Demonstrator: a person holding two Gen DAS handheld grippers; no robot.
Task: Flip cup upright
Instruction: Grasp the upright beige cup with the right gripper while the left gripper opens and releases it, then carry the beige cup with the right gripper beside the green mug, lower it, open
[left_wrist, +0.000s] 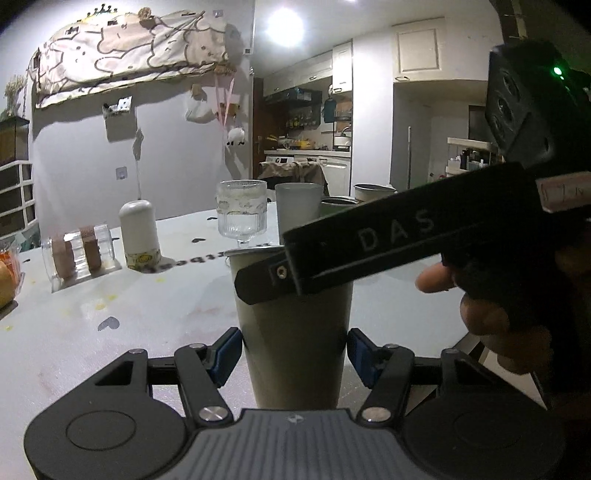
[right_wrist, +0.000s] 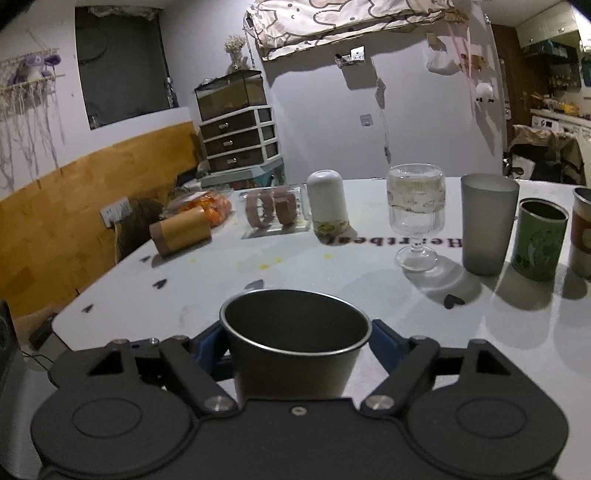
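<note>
Cup (left_wrist: 293, 332) upright, mouth up, low center over the table (left_wrist: 110, 295). Left claw (left_wrist: 293, 354) pads touch both cup sides, gripping it. Right claw (right_wrist: 297, 343) also clamps the cup (right_wrist: 295, 343), reaching in from 3 o'clock. Goblet (right_wrist: 415, 218) at 1 o'clock, apart.
</note>
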